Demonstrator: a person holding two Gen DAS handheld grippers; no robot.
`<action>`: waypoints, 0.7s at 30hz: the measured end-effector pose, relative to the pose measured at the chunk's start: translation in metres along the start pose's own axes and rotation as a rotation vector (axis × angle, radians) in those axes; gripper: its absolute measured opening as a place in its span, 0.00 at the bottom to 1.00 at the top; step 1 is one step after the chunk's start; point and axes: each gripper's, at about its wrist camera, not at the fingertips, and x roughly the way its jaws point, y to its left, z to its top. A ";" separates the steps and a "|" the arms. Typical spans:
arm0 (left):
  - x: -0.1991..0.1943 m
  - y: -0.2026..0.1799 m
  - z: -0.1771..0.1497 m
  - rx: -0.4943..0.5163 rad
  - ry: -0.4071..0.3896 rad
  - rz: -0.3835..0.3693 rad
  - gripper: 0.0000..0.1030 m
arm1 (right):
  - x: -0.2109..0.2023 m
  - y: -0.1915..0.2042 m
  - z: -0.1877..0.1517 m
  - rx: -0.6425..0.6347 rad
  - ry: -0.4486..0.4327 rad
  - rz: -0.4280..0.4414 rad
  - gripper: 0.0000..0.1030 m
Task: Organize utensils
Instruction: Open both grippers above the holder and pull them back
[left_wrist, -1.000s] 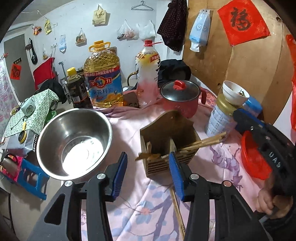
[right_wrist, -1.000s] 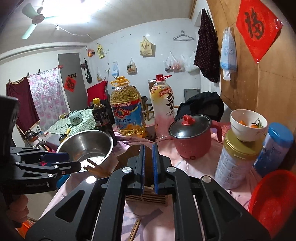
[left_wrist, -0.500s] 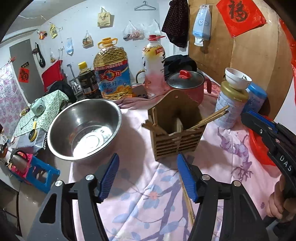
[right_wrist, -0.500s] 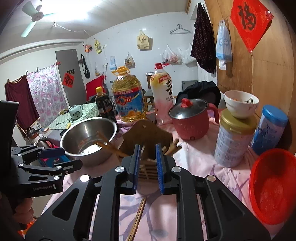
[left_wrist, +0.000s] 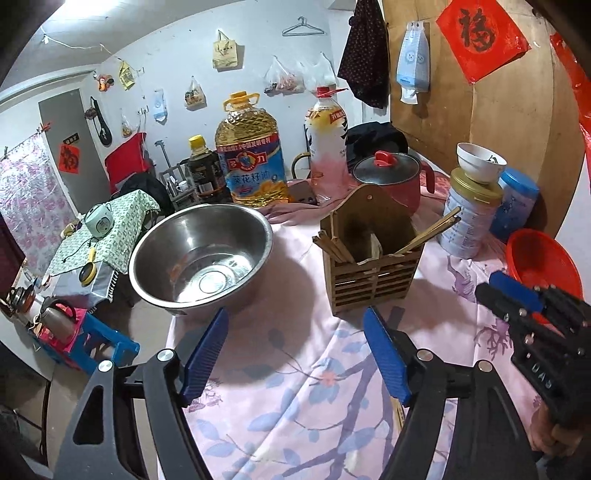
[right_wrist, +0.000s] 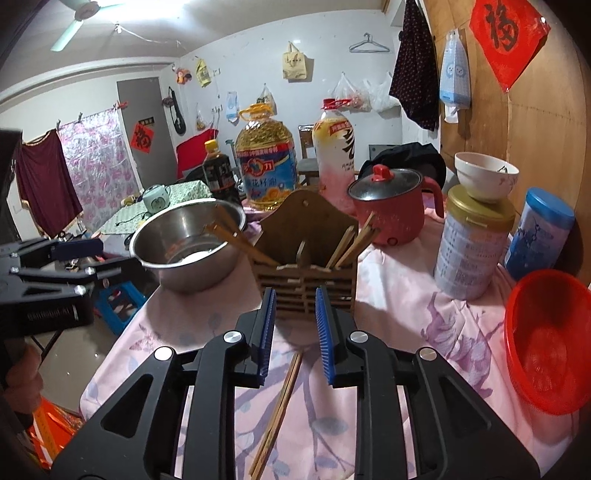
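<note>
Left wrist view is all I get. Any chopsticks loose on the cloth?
Observer: Yes. The right wrist view shows a pair of chopsticks lying on the cloth, just in front of the holder.
Operator: Right gripper holding anything?
Observer: No. The right gripper is open and empty, with its fingers either side of that pair's far end.
Operator: Which way does the pair point?
Observer: Its far end points at the holder's front.

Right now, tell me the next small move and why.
Probably lower the right gripper onto the loose chopsticks on the cloth and close. Its jaws are open and empty, the chopsticks lie just below them, and the others already stand in the holder. The left gripper is open too, but farther away.
</note>
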 end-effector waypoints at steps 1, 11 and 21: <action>-0.002 0.000 -0.001 0.002 -0.001 0.002 0.73 | -0.001 0.002 -0.003 -0.003 0.005 0.000 0.25; -0.006 0.001 -0.020 -0.005 0.024 0.001 0.77 | -0.014 0.014 -0.028 -0.034 0.028 -0.010 0.27; -0.001 0.003 -0.032 -0.034 0.054 -0.009 0.79 | -0.030 0.004 -0.032 -0.014 0.014 -0.047 0.32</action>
